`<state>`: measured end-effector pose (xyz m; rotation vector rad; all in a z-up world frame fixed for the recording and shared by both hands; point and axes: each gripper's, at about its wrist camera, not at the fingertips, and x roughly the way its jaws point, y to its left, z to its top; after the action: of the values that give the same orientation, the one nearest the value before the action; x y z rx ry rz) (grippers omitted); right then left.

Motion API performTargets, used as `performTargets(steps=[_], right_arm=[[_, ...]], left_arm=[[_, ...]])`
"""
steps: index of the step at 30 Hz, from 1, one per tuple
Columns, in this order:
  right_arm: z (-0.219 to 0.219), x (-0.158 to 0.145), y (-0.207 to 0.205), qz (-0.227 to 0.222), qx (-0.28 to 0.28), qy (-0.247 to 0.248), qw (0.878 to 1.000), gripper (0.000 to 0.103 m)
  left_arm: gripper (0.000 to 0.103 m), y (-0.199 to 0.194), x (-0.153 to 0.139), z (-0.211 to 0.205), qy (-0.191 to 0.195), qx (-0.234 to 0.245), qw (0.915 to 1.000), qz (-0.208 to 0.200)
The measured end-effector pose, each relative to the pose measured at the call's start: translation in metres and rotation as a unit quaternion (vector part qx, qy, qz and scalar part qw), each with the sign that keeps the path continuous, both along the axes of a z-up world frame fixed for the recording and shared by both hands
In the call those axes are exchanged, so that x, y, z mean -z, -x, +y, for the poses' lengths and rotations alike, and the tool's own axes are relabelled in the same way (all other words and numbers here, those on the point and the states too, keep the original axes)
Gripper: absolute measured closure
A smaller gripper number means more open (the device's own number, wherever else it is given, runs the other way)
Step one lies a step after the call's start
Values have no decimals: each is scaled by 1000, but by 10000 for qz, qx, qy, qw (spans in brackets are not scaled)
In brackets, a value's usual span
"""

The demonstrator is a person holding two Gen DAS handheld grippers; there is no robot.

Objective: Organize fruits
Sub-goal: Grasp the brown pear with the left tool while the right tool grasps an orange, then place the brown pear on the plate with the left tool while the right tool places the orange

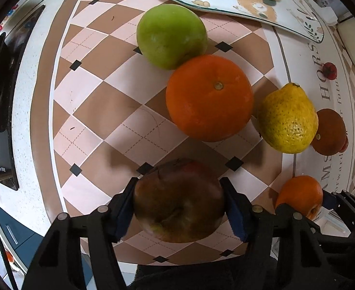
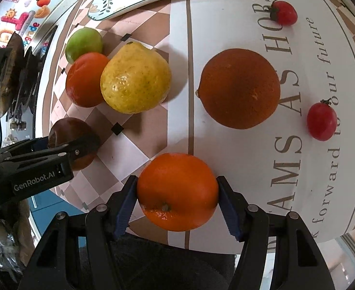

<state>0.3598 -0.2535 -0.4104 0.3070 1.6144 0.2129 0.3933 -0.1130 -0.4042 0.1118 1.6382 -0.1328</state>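
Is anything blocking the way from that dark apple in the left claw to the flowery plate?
Yes: the green apple and a big orange, touching each other, lie between the dark apple and the plate.

A checkered cloth [image 1: 109,111] covers the table [image 1: 25,130]. On it lie a green apple [image 1: 171,36], two oranges [image 1: 209,97], a lemon [image 1: 287,120], small red fruits [image 2: 321,120] and a patterned tray [image 1: 225,2].

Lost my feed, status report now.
Left gripper shut on dark apple. Right gripper shut on orange. Nothing blocking.
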Motion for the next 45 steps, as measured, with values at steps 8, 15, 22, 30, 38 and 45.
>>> performTargets(steps=[8, 15, 22, 30, 38, 45], right_arm=[[9, -1, 4, -146, -262, 130, 9995, 37], [-1, -28, -8, -343, -74, -184, 9992, 37], [-21, -80, -60, -979, 225, -416, 9941, 37], [-50, -68, -170, -1134, 659, -483, 9902, 37], [-35, -41, -229, -899, 146, -236, 9956, 37], [-14, -14, -238, -537, -129, -109, 9984, 37]], left_arm=[[40, -4, -10, 17, 81, -28, 10000, 48], [40, -13, -61, 17, 570, -83, 9981, -215], [40, -74, -136, 7, 1211, -183, 9893, -794], [40, -166, -119, 1, 767, -196, 9937, -790], [40, -216, -59, 2, 657, -521, 9965, 59], [39, -222, -39, -3, 592, -503, 9965, 319]])
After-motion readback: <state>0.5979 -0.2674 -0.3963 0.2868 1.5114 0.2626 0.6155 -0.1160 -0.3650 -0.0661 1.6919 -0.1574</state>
